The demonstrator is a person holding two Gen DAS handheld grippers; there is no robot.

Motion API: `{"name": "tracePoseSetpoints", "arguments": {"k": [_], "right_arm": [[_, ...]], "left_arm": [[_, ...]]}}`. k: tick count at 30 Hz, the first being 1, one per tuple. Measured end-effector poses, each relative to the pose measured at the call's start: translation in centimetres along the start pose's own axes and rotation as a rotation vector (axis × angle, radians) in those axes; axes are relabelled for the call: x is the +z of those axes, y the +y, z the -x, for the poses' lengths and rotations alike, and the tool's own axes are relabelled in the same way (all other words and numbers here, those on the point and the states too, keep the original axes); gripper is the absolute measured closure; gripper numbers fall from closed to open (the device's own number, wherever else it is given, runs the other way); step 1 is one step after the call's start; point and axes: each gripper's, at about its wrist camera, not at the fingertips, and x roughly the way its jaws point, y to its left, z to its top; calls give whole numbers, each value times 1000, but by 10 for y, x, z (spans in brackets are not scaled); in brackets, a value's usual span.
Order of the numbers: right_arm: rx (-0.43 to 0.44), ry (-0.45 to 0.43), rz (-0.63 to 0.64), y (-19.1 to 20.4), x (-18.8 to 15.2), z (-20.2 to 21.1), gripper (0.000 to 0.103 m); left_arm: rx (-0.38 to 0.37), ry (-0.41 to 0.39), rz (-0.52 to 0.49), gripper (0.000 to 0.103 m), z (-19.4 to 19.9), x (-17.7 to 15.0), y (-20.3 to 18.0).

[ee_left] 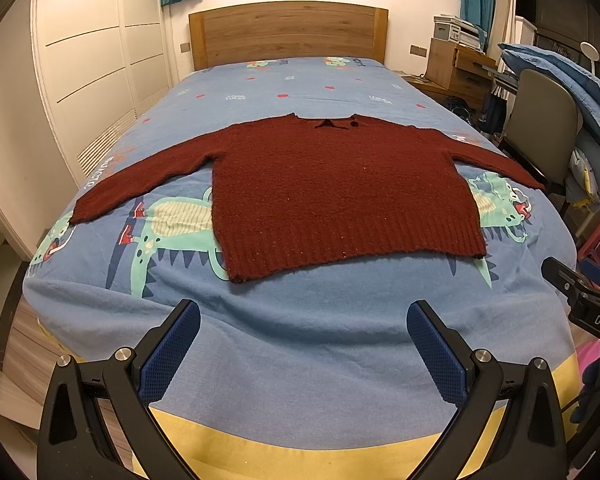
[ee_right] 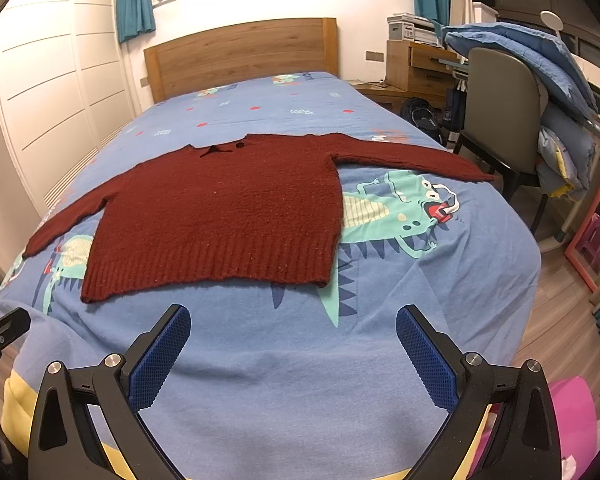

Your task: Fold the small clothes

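A dark red knitted sweater (ee_left: 332, 184) lies flat on the blue bed cover (ee_left: 300, 320), sleeves spread out to both sides, hem toward me. It also shows in the right wrist view (ee_right: 220, 216). My left gripper (ee_left: 304, 320) is open and empty, hovering over the bed's near end, short of the hem. My right gripper (ee_right: 292, 324) is open and empty, also short of the hem, nearer the sweater's right side. The right gripper's body shows at the right edge of the left wrist view (ee_left: 580, 292).
The bed cover (ee_right: 300, 360) has green dinosaur prints. A wooden headboard (ee_left: 288, 32) stands at the far end. White wardrobe doors (ee_left: 92, 60) run along the left. A grey chair (ee_right: 496, 108) piled with blue bedding stands right of the bed. A pink stool (ee_right: 572, 412) sits at the near right.
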Motion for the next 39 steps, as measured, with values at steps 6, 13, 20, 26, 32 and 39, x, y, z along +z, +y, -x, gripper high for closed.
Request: {"name": "tracePoseSetpoints", "arguments": {"k": [6,13,20,26,32,39], "right_arm": [[-1,2,1,-1,0,-1,0],[-5,8,3,0,0,-2,0],[-8,10,2,0,0,-2,0],[-12,15,-1,-1,0,-5,0],[-22,23,-2,-2,2,-7,0],[-34,44,-5,-3,2,-13,0]], "left_arm": [[-9,-4,-8,1,0,-1,-2],[-14,6,-6,1,-2,1,-1],[-22,18,-10,1,-4,2,-1],[-32,30,-23,1,-8,1,-3],[-33,36,-22,1,-12,3,-1],[-43,58,-16,1,-20,4,2]]}}
